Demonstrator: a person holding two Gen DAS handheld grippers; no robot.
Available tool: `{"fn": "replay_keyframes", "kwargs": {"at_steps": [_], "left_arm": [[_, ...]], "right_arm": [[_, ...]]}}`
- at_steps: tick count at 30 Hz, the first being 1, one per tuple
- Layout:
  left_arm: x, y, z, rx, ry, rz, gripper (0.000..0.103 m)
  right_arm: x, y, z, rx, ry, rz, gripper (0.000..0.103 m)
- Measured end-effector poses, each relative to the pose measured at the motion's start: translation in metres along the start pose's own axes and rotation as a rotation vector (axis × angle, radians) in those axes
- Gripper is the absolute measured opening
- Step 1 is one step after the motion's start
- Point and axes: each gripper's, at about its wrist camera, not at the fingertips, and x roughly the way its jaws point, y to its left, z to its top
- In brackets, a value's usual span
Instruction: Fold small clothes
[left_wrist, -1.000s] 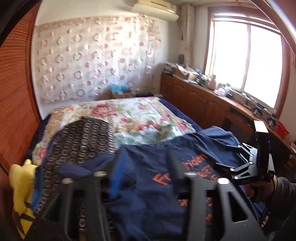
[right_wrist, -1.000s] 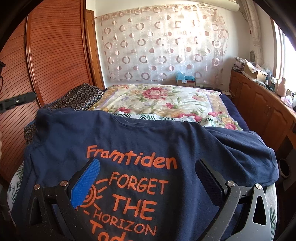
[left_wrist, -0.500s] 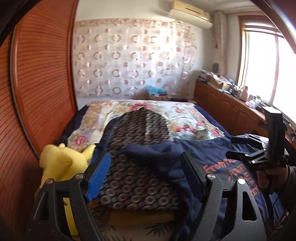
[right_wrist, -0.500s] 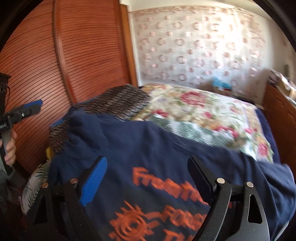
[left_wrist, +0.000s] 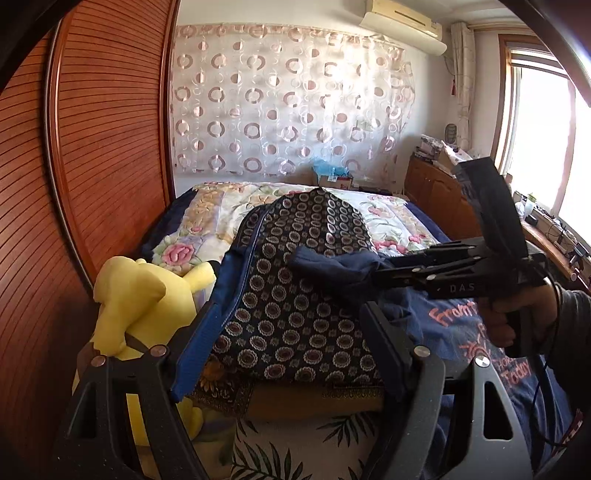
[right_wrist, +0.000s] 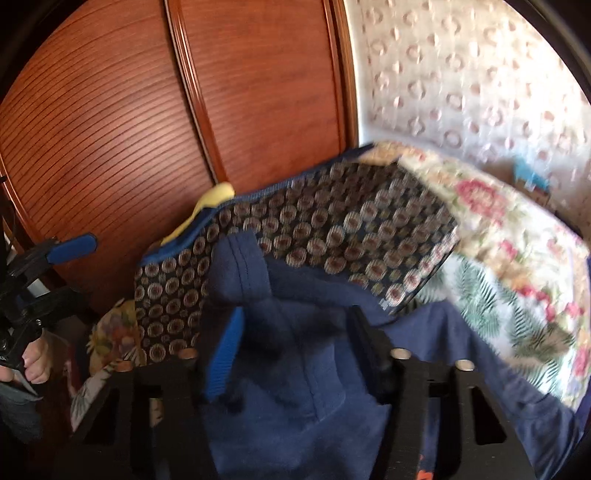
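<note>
A navy T-shirt with orange print (left_wrist: 476, 332) lies on the bed at the right. Its left sleeve (left_wrist: 332, 267) reaches onto a dark patterned cushion (left_wrist: 295, 295). My right gripper (left_wrist: 384, 275) reaches in from the right over that sleeve. In the right wrist view the sleeve (right_wrist: 291, 332) lies between its open fingers (right_wrist: 225, 350), and the gripper (right_wrist: 295, 347) has not closed on it. My left gripper (left_wrist: 284, 354) is open and empty, held low in front of the cushion. It also shows at the left edge of the right wrist view (right_wrist: 70, 247).
A yellow plush toy (left_wrist: 140, 302) sits left of the cushion against the wooden slatted wardrobe (left_wrist: 92, 166). A floral bedspread (left_wrist: 221, 218) covers the bed. A cluttered wooden sideboard (left_wrist: 436, 184) runs under the window at the right.
My left gripper has swung left off the shirt and now faces the cushion. My right gripper has moved left across the shirt to the sleeve, with its fingers narrower.
</note>
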Motion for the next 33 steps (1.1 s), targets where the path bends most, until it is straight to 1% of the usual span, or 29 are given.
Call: {"fn": "replay_keyframes", "kwargs": {"at_steps": [1, 3, 5, 7, 8, 11, 12, 13, 14, 15, 16, 18, 20, 23, 26, 27, 30, 33], "left_arm": [[-0.001, 0.001, 0.001, 0.002, 0.000, -0.001, 0.078], [0.002, -0.002, 0.000, 0.004, 0.004, -0.003, 0.078], [0.004, -0.004, 0.000, 0.005, 0.003, -0.006, 0.078], [0.005, -0.006, 0.000, 0.005, 0.000, -0.013, 0.078], [0.006, -0.009, 0.000, 0.008, -0.001, -0.022, 0.078], [0.008, -0.017, 0.003, 0.025, -0.005, -0.034, 0.078], [0.009, -0.018, 0.003, 0.030, -0.005, -0.036, 0.078], [0.011, -0.022, 0.003, 0.036, -0.002, -0.039, 0.078], [0.012, -0.024, 0.004, 0.037, -0.001, -0.042, 0.078], [0.013, -0.026, 0.004, 0.038, -0.001, -0.043, 0.078], [0.014, -0.029, 0.005, 0.041, -0.003, -0.049, 0.078], [0.017, -0.033, 0.007, 0.051, 0.000, -0.051, 0.078], [0.020, -0.036, 0.010, 0.065, 0.005, -0.045, 0.078], [0.021, -0.037, 0.013, 0.075, 0.001, -0.038, 0.078], [0.021, -0.034, 0.013, 0.070, 0.003, -0.036, 0.078], [0.022, -0.033, 0.012, 0.067, 0.005, -0.035, 0.078], [0.023, -0.029, 0.008, 0.057, 0.015, -0.032, 0.078], [0.022, -0.030, 0.006, 0.051, 0.021, -0.031, 0.078]], "right_arm": [[-0.002, -0.007, 0.002, 0.003, 0.000, 0.014, 0.019], [-0.015, -0.021, 0.001, 0.010, -0.012, 0.038, 0.007], [-0.037, -0.030, -0.002, 0.017, -0.054, 0.049, 0.006], [-0.061, -0.030, -0.007, 0.034, -0.100, 0.004, 0.006], [-0.077, -0.031, -0.016, 0.053, -0.121, -0.016, 0.006], [-0.098, -0.036, -0.032, 0.121, -0.129, -0.077, 0.006], [-0.097, -0.037, -0.037, 0.125, -0.117, -0.081, 0.007], [-0.093, -0.035, -0.042, 0.125, -0.097, -0.099, 0.018], [-0.086, -0.036, -0.046, 0.123, -0.069, -0.139, 0.027], [-0.079, -0.038, -0.050, 0.124, -0.053, -0.163, 0.040], [-0.075, -0.041, -0.053, 0.134, -0.045, -0.162, 0.043], [-0.066, -0.048, -0.056, 0.149, -0.042, -0.157, 0.043], [-0.059, -0.053, -0.051, 0.145, -0.050, -0.179, 0.044], [-0.059, -0.058, -0.054, 0.153, -0.058, -0.126, 0.044], [-0.043, -0.056, -0.055, 0.125, -0.051, -0.070, 0.044], [-0.051, -0.056, -0.057, 0.112, -0.048, -0.056, 0.044], [-0.028, -0.049, -0.052, 0.055, -0.037, -0.004, 0.044], [-0.009, -0.042, -0.046, 0.023, 0.004, 0.065, 0.044]]}}
